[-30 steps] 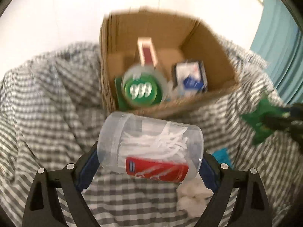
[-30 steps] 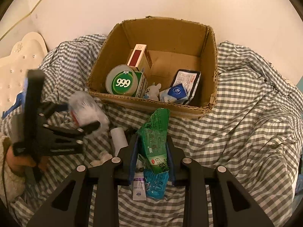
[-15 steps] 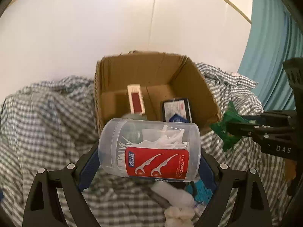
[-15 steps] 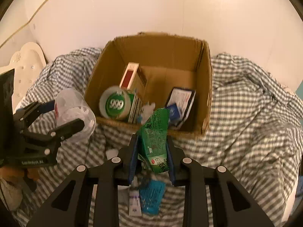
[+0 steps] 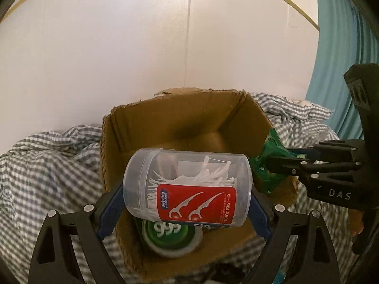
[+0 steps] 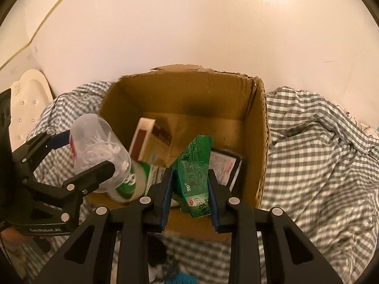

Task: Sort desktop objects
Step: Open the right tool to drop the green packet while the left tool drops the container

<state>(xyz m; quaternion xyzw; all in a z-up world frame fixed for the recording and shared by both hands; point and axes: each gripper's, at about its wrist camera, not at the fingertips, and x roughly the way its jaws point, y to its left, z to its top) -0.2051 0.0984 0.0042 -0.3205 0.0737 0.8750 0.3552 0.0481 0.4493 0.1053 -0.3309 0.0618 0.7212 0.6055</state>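
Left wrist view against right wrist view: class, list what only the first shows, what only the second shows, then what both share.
Only the left wrist view: the teal curtain and the jar's red floss-pick label.

Only the right wrist view: the red-and-cream box, the dark-framed packet and the cream headboard.

Both: the cardboard box, checked cloth, clear jar in the left gripper, green sachet in the right gripper, and the green 999 tub.

So that's one cardboard box (image 6: pixel 257 142), one clear floss-pick jar (image 5: pixel 187 187), one green packet (image 6: pixel 194 177), one round green-lidded tin (image 5: pixel 169 239), one red-and-cream carton (image 6: pixel 151 142), two claws.
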